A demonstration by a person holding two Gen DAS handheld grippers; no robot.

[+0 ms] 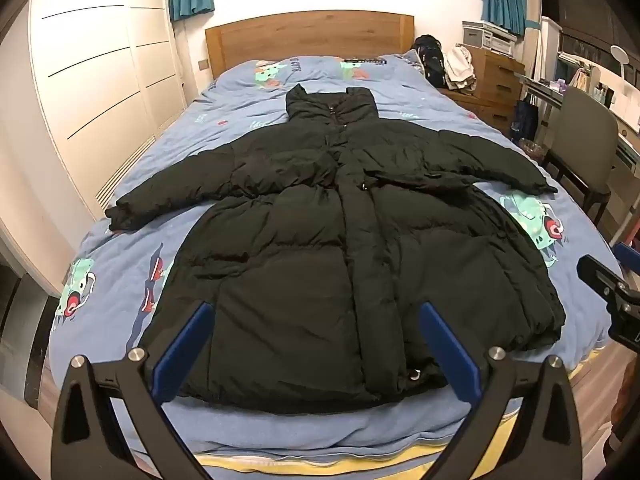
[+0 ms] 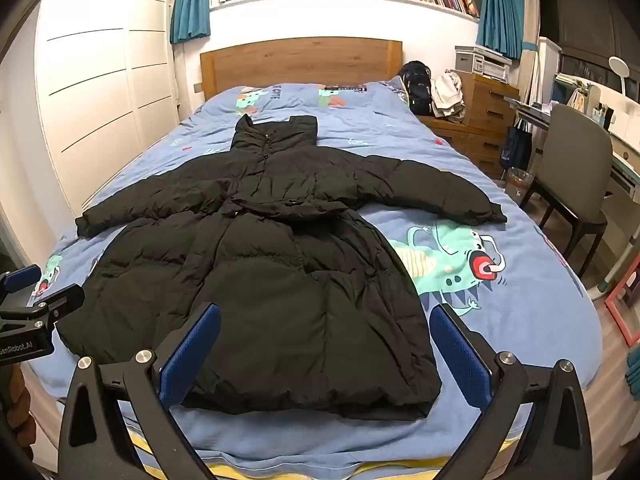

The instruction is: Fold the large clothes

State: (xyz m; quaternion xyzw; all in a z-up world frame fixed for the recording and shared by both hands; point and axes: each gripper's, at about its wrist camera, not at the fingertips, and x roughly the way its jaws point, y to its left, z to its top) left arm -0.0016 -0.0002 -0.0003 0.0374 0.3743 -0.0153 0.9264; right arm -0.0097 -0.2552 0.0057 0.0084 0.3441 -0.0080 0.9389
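Your left gripper (image 1: 316,352) and right gripper (image 2: 324,356) hover spread and empty over a long black quilted puffer coat (image 1: 340,248) — bulky, soft, likely slippery — so grasp its sleeve cuffs.

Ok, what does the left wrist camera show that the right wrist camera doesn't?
Only the left wrist view shows the right gripper at its right edge, and the coat hem's metal snap. Only the right wrist view shows the left gripper at its left edge, and the whole dinosaur print beside the coat. Both show the black coat spread flat on the bed, sleeves out, with open jaws above the hem.
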